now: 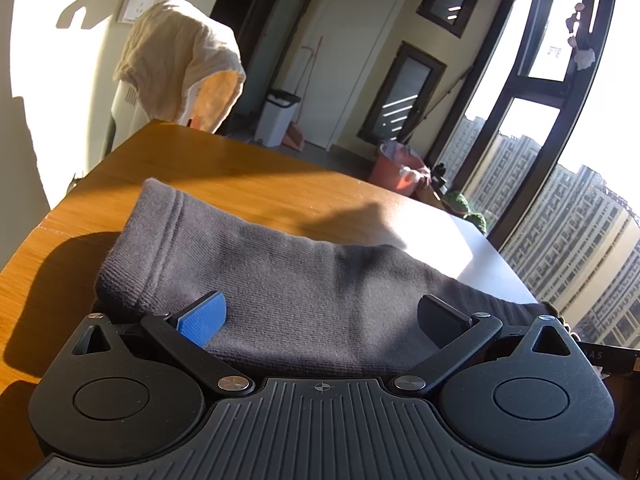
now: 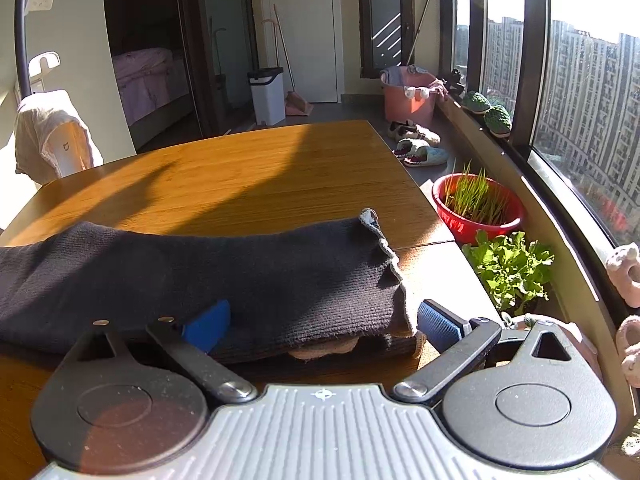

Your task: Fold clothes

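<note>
**Both grippers standing wide apart over a folded dark knit garment on the table**

The dark grey knit garment (image 1: 288, 280) is lying folded on the wooden table (image 1: 224, 164), along the near edge. In the left wrist view its ribbed hem is pointing to the far left and the cloth is running to the right, where it is partly in shadow and partly in strong sun.

The left gripper (image 1: 322, 314) is sitting low over the garment with its jaws spread wide. The blue pad of one finger (image 1: 204, 318) is lying against the cloth, and the other finger is dark and in shadow; I cannot tell if it is touching the cloth. Nothing is pinched between them.

The right gripper (image 2: 320, 324) is also standing wide. It is straddling the right end of the same garment (image 2: 240, 272), where a wavy, lighter edge is showing and the layers are stacked. One blue pad (image 2: 208, 328) is resting at the near edge of the cloth, and the other is standing just beside the wavy end, outside it. A small piece of lighter fabric is peeking out from under the top layer.

Beyond the table, a cream towel (image 1: 180, 60) is hanging over a white chair. On the floor by the window, a red basin of grass (image 2: 478, 208) is standing near a leafy green plant (image 2: 512, 264), and a pink bucket (image 2: 408, 96) is standing farther back.
</note>
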Available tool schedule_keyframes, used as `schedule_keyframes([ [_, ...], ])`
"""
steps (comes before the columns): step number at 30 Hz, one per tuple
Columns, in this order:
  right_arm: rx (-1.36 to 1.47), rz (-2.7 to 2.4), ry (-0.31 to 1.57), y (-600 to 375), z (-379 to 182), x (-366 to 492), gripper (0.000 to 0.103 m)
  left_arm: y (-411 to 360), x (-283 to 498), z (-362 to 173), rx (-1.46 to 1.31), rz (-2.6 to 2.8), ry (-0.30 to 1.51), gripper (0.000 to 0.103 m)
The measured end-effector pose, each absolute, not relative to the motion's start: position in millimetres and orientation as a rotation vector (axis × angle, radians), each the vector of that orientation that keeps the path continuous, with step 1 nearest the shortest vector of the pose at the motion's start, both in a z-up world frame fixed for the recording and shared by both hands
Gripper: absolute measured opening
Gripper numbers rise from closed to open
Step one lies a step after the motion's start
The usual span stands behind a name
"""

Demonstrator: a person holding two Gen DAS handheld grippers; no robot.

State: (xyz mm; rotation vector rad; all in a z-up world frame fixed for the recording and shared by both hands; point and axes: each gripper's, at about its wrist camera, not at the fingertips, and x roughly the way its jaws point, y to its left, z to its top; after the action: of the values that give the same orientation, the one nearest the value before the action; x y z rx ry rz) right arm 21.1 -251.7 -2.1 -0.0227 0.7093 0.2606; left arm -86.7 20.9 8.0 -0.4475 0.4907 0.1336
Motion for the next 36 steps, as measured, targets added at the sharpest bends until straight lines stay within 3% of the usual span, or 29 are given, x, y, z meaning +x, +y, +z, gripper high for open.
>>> schedule_keyframes([
  [36, 0.093, 0.310, 0.653, -265.5, 1.1, 6.6, 0.100, 32.9, -88.8, 5.1, -0.504, 0.101, 0.464, 0.103],
])
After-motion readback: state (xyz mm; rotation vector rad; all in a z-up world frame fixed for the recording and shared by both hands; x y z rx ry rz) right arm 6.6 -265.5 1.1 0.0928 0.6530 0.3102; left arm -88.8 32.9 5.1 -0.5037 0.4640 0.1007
